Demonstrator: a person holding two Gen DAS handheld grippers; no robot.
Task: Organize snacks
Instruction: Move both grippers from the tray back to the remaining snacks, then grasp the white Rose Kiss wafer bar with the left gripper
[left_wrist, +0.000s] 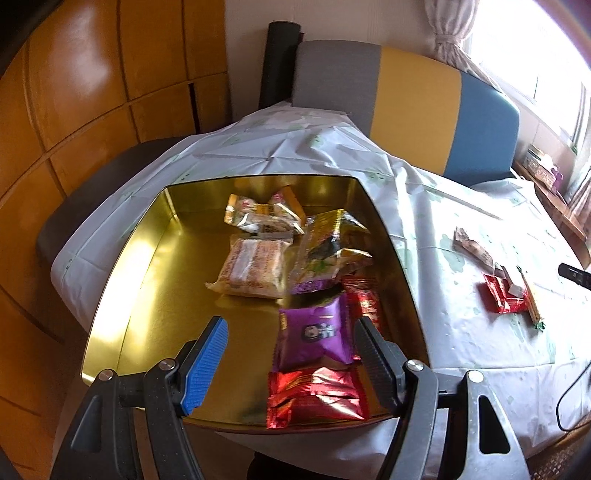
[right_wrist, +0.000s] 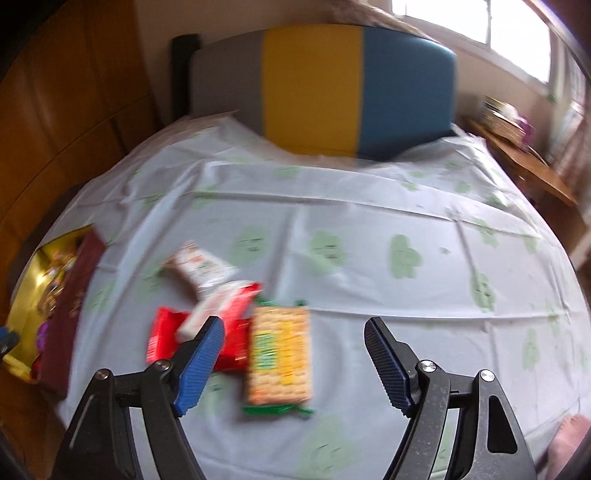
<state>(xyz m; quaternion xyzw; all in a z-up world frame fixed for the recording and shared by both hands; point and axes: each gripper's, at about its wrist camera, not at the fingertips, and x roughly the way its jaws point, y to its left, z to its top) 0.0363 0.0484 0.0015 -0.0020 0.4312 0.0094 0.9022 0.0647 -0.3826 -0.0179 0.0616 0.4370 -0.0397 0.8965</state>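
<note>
Between my right gripper's (right_wrist: 293, 332) wide-spread fingers lies the cracker pack (right_wrist: 280, 360), nothing gripped, the pads clear of it. It sits toward my blue left finger rather than centred, so I judge the coming move needs a small shift that way before I close. Its long axis runs away from me, roughly along the line my fingers point, so the jaws would close across its narrow width. The pack looks flat and rectangular, with orange-tan crackers showing through and green wrapper ends; the picture is blurred, so I cannot read the print.

Touching the cracker pack on its left is a red packet (right_wrist: 162, 338) with a red-and-white packet (right_wrist: 221, 302) lying over it, and beyond those a white packet (right_wrist: 197, 267), all on the tablecloth (right_wrist: 369, 258).

My left gripper (left_wrist: 291, 332) hangs open over the gold tin (left_wrist: 147, 258), holding nothing, a purple packet (left_wrist: 314, 338) below it. The tin lies well left of the cracker pack, so my right hand is the nearer one.
</note>
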